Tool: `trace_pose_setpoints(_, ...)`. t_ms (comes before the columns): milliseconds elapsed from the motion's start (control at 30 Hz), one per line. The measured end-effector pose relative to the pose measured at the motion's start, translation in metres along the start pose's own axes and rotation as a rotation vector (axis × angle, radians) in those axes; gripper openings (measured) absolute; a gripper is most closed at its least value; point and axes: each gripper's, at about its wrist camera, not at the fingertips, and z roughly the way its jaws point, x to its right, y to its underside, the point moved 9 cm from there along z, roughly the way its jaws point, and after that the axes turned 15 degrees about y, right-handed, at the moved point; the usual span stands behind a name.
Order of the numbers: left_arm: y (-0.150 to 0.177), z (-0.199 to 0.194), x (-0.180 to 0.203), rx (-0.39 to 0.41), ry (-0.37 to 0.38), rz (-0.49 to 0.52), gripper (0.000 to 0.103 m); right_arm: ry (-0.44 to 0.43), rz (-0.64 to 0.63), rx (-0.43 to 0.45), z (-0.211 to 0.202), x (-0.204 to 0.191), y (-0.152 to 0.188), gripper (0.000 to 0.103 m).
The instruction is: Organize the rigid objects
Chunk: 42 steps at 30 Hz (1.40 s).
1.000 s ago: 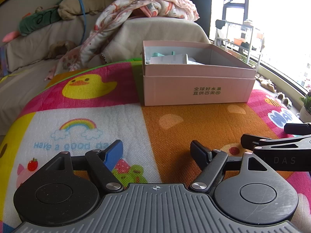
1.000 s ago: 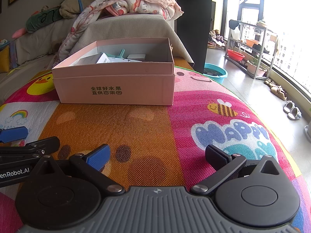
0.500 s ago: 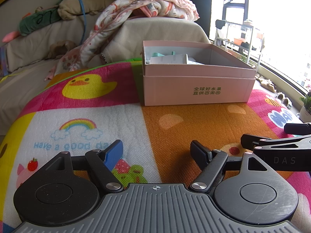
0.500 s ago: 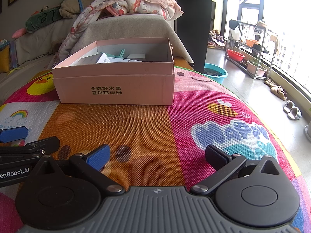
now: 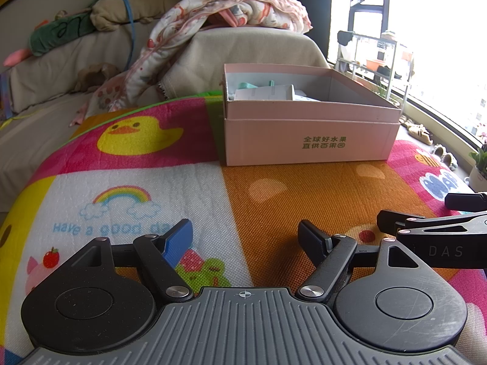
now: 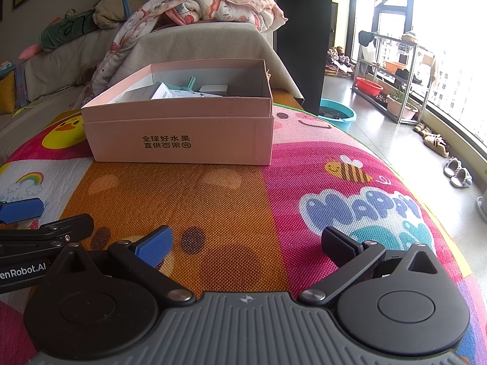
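A pink box (image 6: 182, 133) sits at the far side of the play mat (image 6: 231, 213), white cartons (image 5: 264, 93) inside. Both the left gripper (image 5: 245, 237) and right gripper (image 6: 246, 243) gape empty, side by side; a blanket-draped sofa (image 6: 194, 45) is behind.

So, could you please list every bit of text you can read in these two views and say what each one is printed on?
"全球好水果 直供百果园": front of the pink box.
"Have a good da…", cut off by a finger: play mat, under the rainbow.
"HAPPY": mat, right wrist view; the teal word below it is partly hidden.
"DAS": right gripper, left wrist view.
"enRobot.AI", cut off at the picture's edge: left gripper.
Print on the white boxes inside: too small.
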Motion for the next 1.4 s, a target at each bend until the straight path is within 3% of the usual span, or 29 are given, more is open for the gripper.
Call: trace_pose_setpoints(1400, 0.0009, 0.0011, 0.0001, -0.004, -0.009, 0.008, 0.083, 0.001, 0.000, 0.000, -0.0002, 0.0006, 0.0005, 0.103)
